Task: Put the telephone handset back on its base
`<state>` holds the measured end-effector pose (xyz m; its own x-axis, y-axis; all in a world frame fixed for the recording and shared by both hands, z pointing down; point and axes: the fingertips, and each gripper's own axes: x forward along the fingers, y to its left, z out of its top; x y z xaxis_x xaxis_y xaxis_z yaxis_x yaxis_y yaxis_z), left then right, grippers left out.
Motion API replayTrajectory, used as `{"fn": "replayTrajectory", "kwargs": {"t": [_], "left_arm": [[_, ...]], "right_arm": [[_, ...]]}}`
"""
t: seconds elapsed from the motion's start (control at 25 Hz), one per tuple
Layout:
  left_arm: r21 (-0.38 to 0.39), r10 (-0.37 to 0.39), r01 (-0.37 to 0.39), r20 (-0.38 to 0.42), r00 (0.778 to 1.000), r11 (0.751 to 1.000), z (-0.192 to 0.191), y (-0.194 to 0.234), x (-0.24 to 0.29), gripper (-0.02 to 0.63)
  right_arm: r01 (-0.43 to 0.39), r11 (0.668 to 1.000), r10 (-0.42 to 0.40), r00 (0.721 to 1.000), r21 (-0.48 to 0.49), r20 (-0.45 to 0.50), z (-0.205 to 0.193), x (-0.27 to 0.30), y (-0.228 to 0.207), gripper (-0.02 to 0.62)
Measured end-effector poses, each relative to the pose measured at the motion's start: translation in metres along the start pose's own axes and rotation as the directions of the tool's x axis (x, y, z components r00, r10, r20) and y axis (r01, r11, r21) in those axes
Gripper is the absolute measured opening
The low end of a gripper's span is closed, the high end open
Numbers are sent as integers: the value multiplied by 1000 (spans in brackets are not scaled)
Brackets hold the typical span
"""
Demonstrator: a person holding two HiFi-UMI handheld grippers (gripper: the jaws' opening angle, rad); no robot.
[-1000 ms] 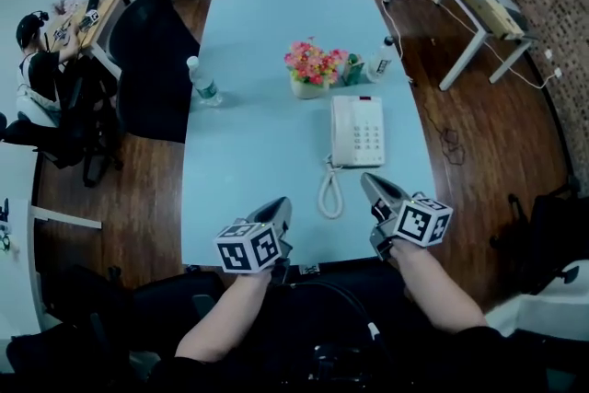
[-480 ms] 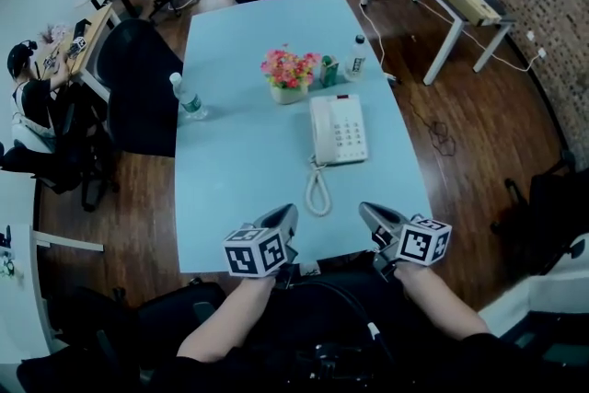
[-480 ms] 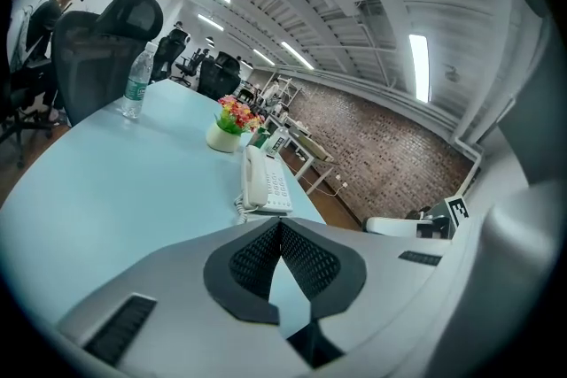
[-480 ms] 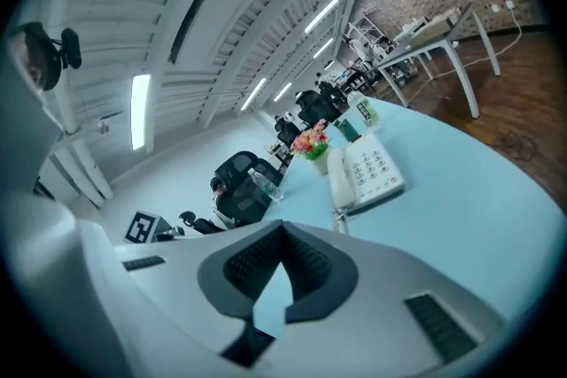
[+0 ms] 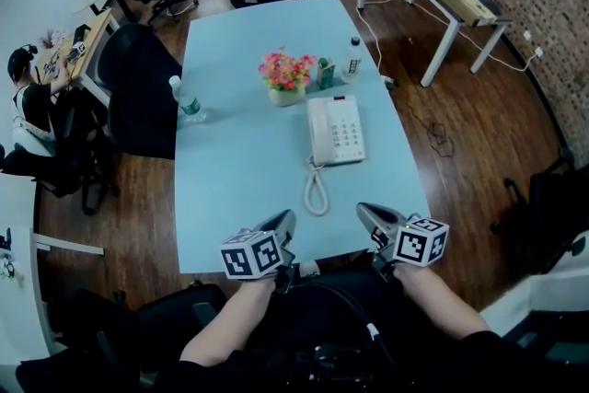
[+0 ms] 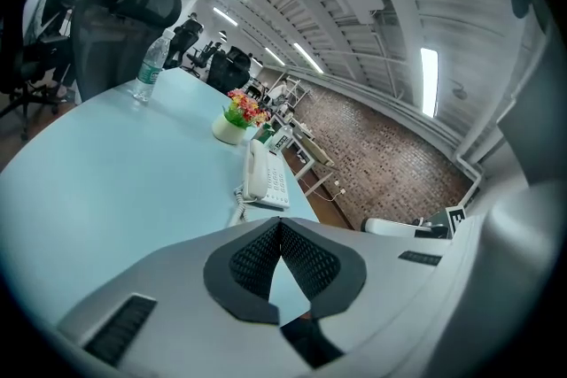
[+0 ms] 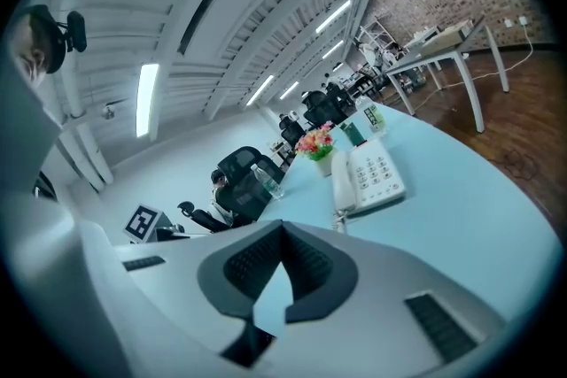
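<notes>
At the bottom of the frame, over the near edge of the pale blue surface (image 5: 230, 170), holding the grey left hand-held gripper (image 5: 287, 218) and grey right hand-held gripper (image 5: 362, 209) pressed together on nothing, well apart from the white push-button telephone (image 5: 342, 132) at centre, with white handset (image 5: 317, 132) lying along its left side.
</notes>
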<state>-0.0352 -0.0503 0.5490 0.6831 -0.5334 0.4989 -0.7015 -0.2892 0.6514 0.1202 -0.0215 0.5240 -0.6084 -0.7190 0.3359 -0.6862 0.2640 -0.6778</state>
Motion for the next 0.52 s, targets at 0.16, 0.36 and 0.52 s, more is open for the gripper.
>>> {"fn": "replayTrajectory", "kwargs": {"t": [0.16, 0.36, 0.52], "left_arm": [[11, 7, -8, 8, 1000, 1000, 1, -1, -3, -2], [13, 5, -5, 5, 1000, 1000, -4, -2, -2, -2], [18, -1, 1, 1, 1000, 1000, -4, -7, 2, -2]], "right_arm": [[0, 1000, 0, 1000, -14, -10, -1, 0, 1, 12], [18, 998, -19, 1000, -55, -20, -5, -4, 1, 12], [28, 998, -30, 999, -59, -20, -4, -8, -3, 12]]}}
